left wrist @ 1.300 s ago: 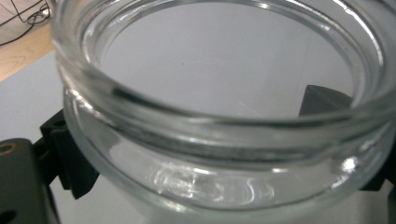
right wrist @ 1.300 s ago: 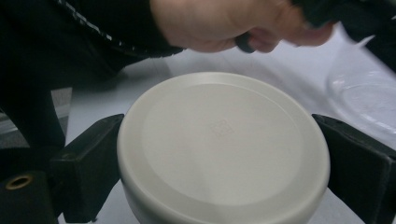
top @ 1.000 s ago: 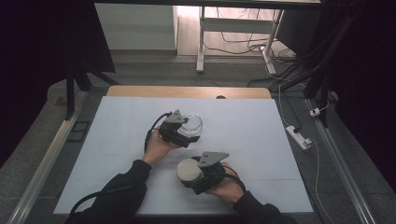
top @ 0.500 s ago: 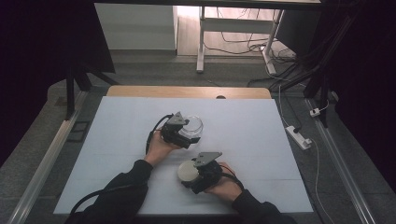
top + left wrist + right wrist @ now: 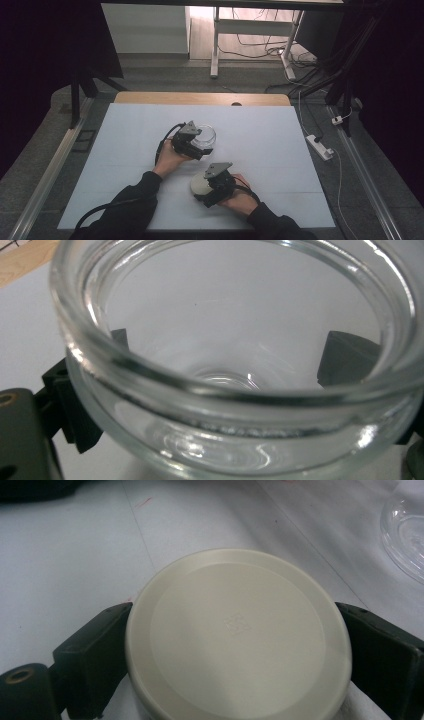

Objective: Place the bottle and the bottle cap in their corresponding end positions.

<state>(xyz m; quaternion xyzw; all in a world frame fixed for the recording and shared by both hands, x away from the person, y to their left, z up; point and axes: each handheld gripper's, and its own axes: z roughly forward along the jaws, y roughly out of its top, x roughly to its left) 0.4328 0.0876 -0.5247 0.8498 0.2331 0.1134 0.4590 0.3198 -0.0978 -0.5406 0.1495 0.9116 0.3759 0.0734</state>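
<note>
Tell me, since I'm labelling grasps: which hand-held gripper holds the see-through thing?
The left hand-held gripper: its jaws flank the clear glass jar. The right one grips an opaque cream lid.

My clear glass jar point(image 5: 205, 135) stands upright and open on the table point(image 5: 280, 150); my round cream lid point(image 5: 201, 184) lies flat, near the jar's front.

grey floor point(image 5: 150, 75), white table frame point(image 5: 216, 45), dark surroundings.
</note>
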